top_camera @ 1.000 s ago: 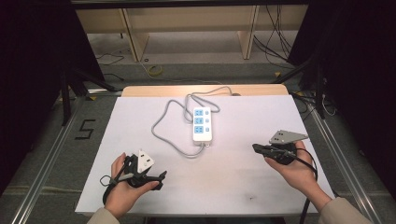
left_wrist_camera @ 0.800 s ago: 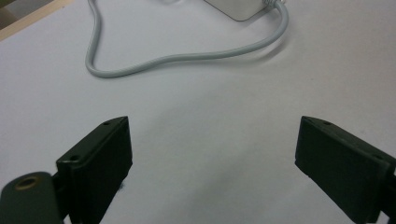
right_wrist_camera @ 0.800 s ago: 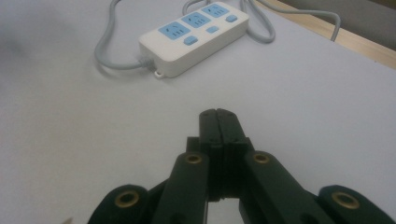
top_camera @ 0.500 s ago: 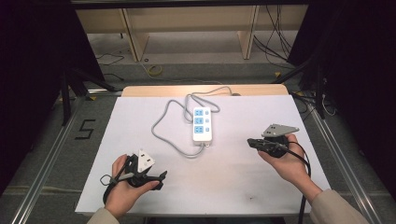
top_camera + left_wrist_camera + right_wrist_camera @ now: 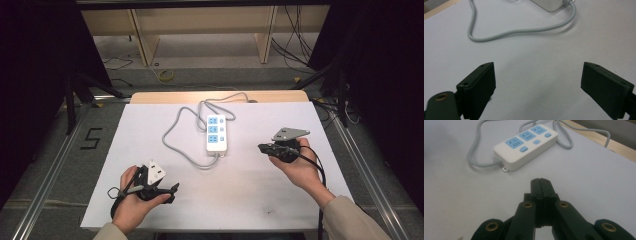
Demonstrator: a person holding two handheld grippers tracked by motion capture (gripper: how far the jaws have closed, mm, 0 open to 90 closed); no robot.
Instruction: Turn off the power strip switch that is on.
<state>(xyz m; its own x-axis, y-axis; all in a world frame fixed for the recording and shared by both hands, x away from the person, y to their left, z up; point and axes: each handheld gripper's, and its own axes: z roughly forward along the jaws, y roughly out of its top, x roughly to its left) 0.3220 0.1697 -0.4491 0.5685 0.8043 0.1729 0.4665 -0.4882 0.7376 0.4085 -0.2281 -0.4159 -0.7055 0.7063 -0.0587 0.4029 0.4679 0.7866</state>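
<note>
A white power strip (image 5: 216, 133) with blue sockets lies in the middle of the white table (image 5: 250, 195). Its grey cord (image 5: 172, 131) loops to the left and back. My right gripper (image 5: 261, 147) is held right of the strip and points at it, a short gap away. In the right gripper view its jaws are shut with nothing between them (image 5: 541, 181), and the power strip (image 5: 526, 143) lies just ahead. My left gripper (image 5: 173, 193) rests near the front left of the table. Its jaws stand wide open (image 5: 537, 68) over bare table, with the cord (image 5: 519, 31) farther ahead.
The table's far wooden edge (image 5: 220, 96) lies behind the strip. Metal rails (image 5: 47, 170) run along both sides on the floor, and wooden shelving (image 5: 200, 30) with cables stands beyond. Bare white surface spreads between the two hands.
My right gripper has moved left and a little farther from the front edge, closer to the power strip. The left hand has stayed in place.
</note>
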